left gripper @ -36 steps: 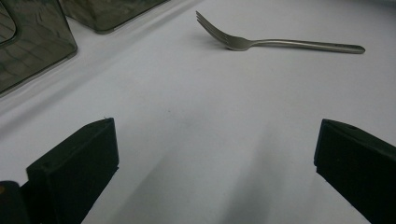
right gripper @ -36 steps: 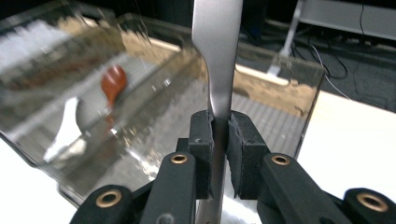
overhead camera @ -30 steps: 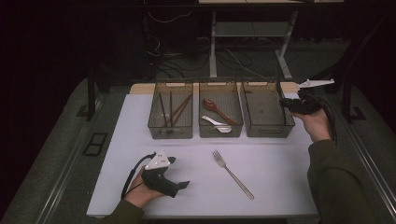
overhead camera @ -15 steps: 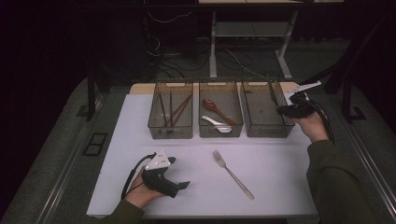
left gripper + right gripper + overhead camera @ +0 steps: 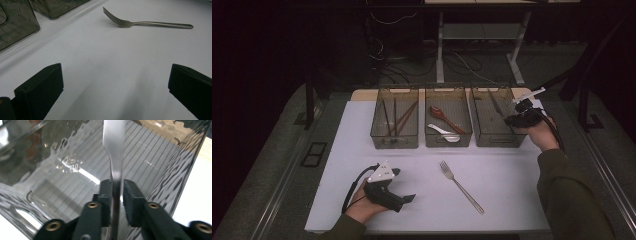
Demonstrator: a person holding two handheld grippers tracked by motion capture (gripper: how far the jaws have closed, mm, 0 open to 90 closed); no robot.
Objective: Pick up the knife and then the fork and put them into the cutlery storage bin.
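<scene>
My right gripper (image 5: 512, 117) (image 5: 117, 183) is at the right-hand clear bin (image 5: 499, 144), shut on a flat metal utensil (image 5: 113, 145). The utensil (image 5: 494, 101) reaches forward from the jaws into that bin; its far end is out of sight. My left gripper (image 5: 405, 199) (image 5: 115, 72) rests low on the white mat (image 5: 512, 200) at the front left, open wide with nothing between its fingers. A steel fork (image 5: 460, 185) (image 5: 140, 23) lies on the mat to the right of the left gripper, tines toward the bins.
Three clear bins stand in a row at the back of the mat. The left bin (image 5: 394, 145) holds chopsticks (image 5: 394, 116). In the middle bin (image 5: 448, 145) lie a brown spoon (image 5: 442, 115) and a white spoon (image 5: 443, 132). Dark table edges surround the mat.
My right gripper has moved left and down with the utensil, from beside the right bin to over it. The left gripper and the fork have stayed still.
</scene>
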